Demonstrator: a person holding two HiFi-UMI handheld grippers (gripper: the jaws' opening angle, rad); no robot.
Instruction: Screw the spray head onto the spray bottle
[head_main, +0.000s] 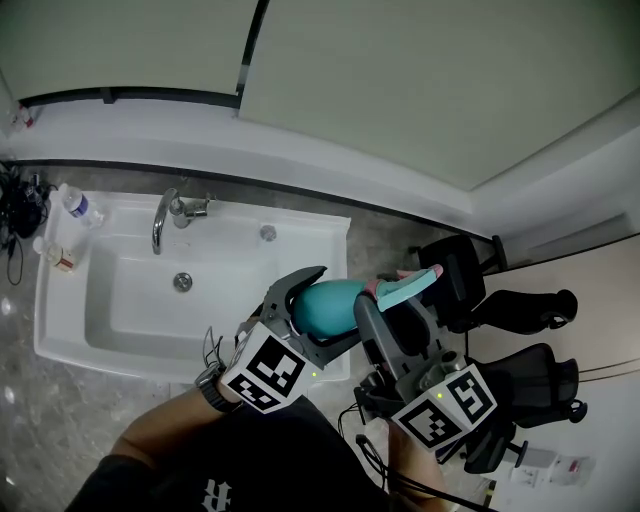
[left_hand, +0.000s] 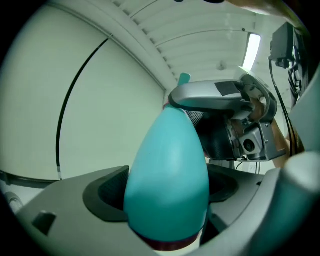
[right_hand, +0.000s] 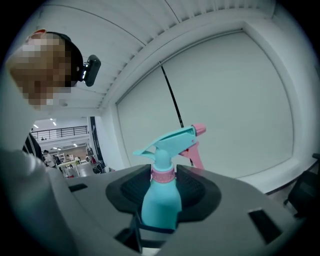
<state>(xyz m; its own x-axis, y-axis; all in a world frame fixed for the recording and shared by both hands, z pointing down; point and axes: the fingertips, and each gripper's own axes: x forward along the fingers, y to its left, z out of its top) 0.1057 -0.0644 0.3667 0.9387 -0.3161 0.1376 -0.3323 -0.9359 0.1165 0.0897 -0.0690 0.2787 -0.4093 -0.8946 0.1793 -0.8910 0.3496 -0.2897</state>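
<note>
1 white sink (head_main: 70, 330) lies at 9 o'clock from the teal spray bottle (head_main: 330, 305), which is held in the air. Left claw (head_main: 312, 310) is clenched on the bottle's belly. At 3 o'clock, right claw (right_hand: 164, 186) is clenched on the pink collar (right_hand: 161, 174), where the spray head (right_hand: 170, 142) sits on the neck.

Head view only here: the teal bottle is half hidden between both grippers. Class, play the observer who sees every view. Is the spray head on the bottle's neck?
Observer: Yes. The right gripper view shows the spray head seated on the spray bottle, its pink collar pinched between the fingers of the right gripper.
Operator: What holds the bottle's body?
Observer: The left gripper. Its own view shows it clamped on the wide teal body, near a dark red band at the wide end.
</note>
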